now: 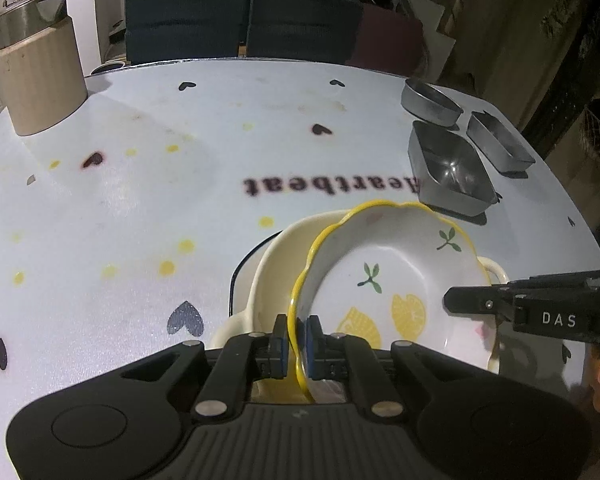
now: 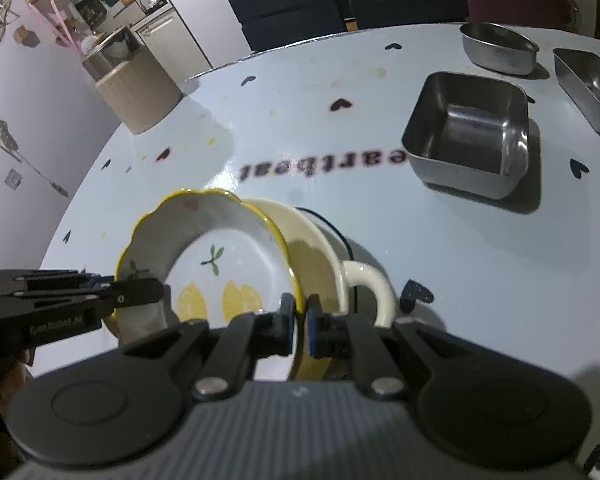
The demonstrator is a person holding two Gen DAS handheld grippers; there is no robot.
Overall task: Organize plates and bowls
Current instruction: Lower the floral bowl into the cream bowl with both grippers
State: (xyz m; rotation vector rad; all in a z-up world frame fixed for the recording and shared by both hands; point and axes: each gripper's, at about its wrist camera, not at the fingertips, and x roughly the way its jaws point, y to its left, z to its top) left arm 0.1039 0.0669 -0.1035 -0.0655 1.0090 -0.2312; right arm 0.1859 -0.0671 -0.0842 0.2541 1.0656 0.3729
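Observation:
A white lemon-print plate with a wavy yellow rim sits tilted inside a cream bowl with loop handles. My left gripper is shut on the plate's near rim. My right gripper is shut on the plate's opposite rim in the right wrist view, where the plate and the cream bowl show again. Each gripper shows in the other's view, the right one and the left one. A black-rimmed dish lies under the bowl.
Three steel containers stand at the right of the table: a square one, a round one and a rectangular one. A beige canister stands at the far left. Dark chairs line the far edge.

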